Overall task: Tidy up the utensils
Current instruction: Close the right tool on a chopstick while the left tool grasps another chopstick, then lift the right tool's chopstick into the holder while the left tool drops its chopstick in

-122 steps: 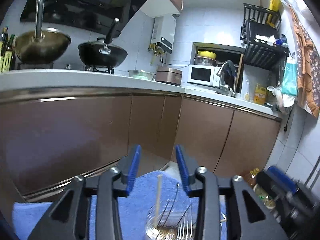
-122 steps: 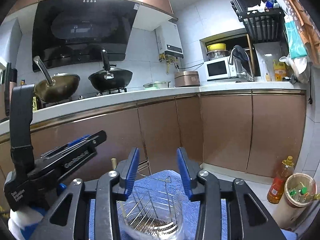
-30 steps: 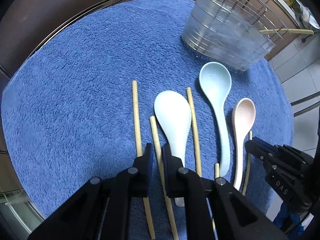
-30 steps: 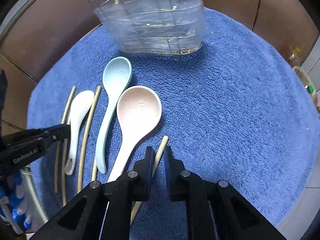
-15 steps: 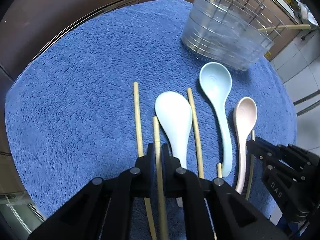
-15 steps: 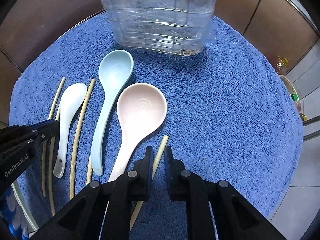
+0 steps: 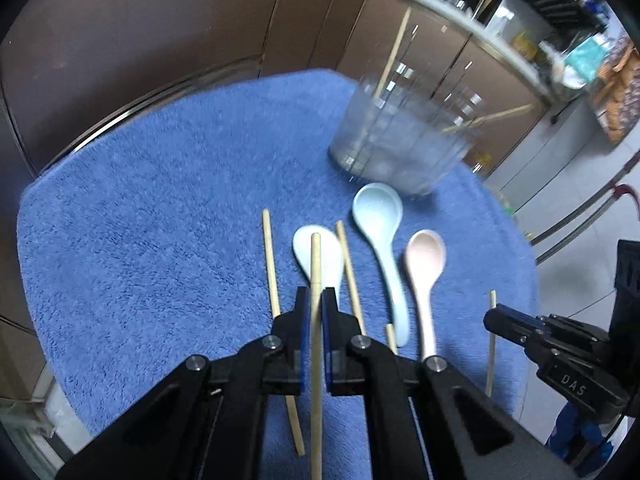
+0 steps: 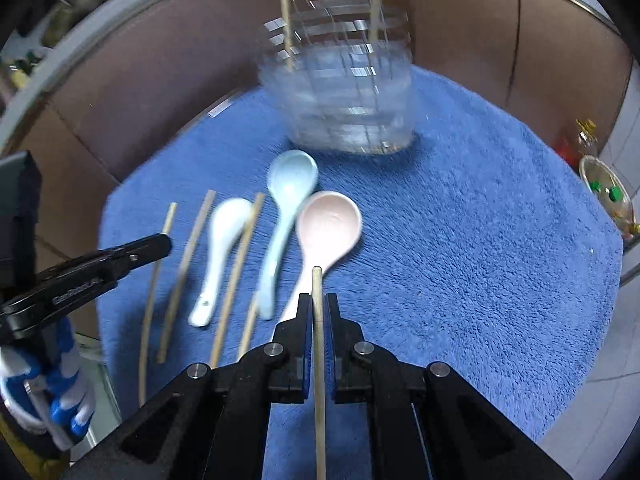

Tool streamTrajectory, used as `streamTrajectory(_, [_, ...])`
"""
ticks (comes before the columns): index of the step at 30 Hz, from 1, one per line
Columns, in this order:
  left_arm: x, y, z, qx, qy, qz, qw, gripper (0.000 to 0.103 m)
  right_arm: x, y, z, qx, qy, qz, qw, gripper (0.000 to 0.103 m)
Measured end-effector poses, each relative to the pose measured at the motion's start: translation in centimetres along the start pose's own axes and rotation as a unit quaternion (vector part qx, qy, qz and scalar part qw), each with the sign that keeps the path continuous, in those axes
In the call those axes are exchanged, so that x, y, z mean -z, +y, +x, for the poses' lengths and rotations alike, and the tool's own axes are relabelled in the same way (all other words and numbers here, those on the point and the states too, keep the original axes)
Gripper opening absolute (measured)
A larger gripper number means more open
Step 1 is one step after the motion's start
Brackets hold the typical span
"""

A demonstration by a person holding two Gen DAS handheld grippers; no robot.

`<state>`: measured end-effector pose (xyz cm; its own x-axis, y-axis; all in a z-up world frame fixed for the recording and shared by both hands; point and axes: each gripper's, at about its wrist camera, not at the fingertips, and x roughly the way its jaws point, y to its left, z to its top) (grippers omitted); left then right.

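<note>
Each gripper pinches one wooden chopstick above the blue towel (image 7: 168,208). My left gripper (image 7: 315,300) is shut on a chopstick (image 7: 315,264) whose tip hangs over the white spoon (image 7: 326,250). My right gripper (image 8: 318,304) is shut on another chopstick (image 8: 317,288), its tip over the pink spoon's (image 8: 330,222) handle. A light blue spoon (image 7: 378,210) lies between white and pink ones. Loose chopsticks (image 7: 270,264) rest beside the spoons. The clear utensil holder (image 7: 400,148) with a wire frame stands at the far side with two chopsticks in it.
Brown cabinet doors (image 7: 160,40) close in behind and left of the towel (image 8: 480,220). The towel's right half is bare. A bin and an oil bottle (image 8: 586,136) stand on the tiled floor to the right. A gloved hand (image 8: 44,384) holds the left gripper.
Both grippers have lifted their chopsticks off the towel and tilted up, so the holder and cabinets come further into view. The spoons and loose chopsticks stay put.
</note>
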<state>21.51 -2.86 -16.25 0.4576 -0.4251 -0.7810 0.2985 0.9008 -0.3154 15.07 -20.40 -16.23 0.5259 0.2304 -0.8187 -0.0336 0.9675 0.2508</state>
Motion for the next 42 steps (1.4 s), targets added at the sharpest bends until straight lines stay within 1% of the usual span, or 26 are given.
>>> streamTrajectory(3, [0.4, 0.1, -2.0, 0.011, -0.033, 0.000, 0.9994, 0.005, 1.1, 0.0, -2.5, -0.021, -0.034, -0.009, 0.999, 0.006])
streamTrajectory(6, [0.7, -0.1, -4.3, 0.014, -0.068, 0.005, 0.9976, 0.005, 1.0, 0.2, -4.2, -0.036, -0.070, -0.020, 0.997, 0.006])
streamTrajectory(9, [0.4, -1.3, -5.7, 0.014, -0.099, 0.011, 0.9949, 0.005, 0.6, 0.9, -6.2, -0.050, -0.107, -0.028, 0.993, 0.006])
streamTrajectory(13, [-1.5, -2.8, -7.6, 0.013, -0.136, 0.024, 0.9903, 0.005, -0.8, 1.8, -8.8, -0.064, -0.158, -0.042, 0.984, 0.006])
streamTrajectory(17, [-3.9, -5.2, -9.0, 0.007, -0.170, 0.045, 0.9844, 0.005, -3.0, 1.9, -11.7, -0.078, -0.207, -0.056, 0.974, 0.006])
streamTrajectory(22, [-8.3, -7.7, -11.1, 0.026, -0.223, 0.053, 0.9731, 0.005, -6.3, 1.5, -15.1, -0.094, -0.257, -0.063, 0.960, 0.006])
streamTrajectory(24, [-10.2, -8.5, -11.9, 0.040, -0.245, 0.052, 0.9674, 0.005, -8.2, 1.3, -16.5, -0.097, -0.285, -0.066, 0.951, 0.006])
streamTrajectory(27, [-13.6, -9.8, -12.6, 0.052, -0.288, 0.046, 0.9552, 0.005, -10.6, 0.9, -17.9, -0.094, -0.324, -0.069, 0.939, 0.006])
streamTrajectory(30, [-16.6, -10.9, -11.9, 0.056, -0.319, 0.036, 0.9455, 0.005, -13.1, 0.5, -18.7, -0.074, -0.366, -0.077, 0.925, 0.006])
streamTrajectory(33, [-19.3, -11.9, -10.3, 0.047, -0.352, 0.028, 0.9343, 0.005, -15.0, -0.1, -18.0, -0.060, -0.386, -0.083, 0.917, 0.006])
streamTrajectory(37, [-21.4, -11.8, -7.1, 0.025, -0.368, 0.010, 0.9293, 0.005, -17.3, -1.4, -15.2, -0.035, -0.394, -0.085, 0.915, 0.006])
streamTrajectory(42, [-22.2, -11.2, -1.8, -0.002, -0.373, -0.013, 0.9279, 0.005, -17.9, -2.7, -10.7, -0.011, -0.386, -0.086, 0.918, 0.006])
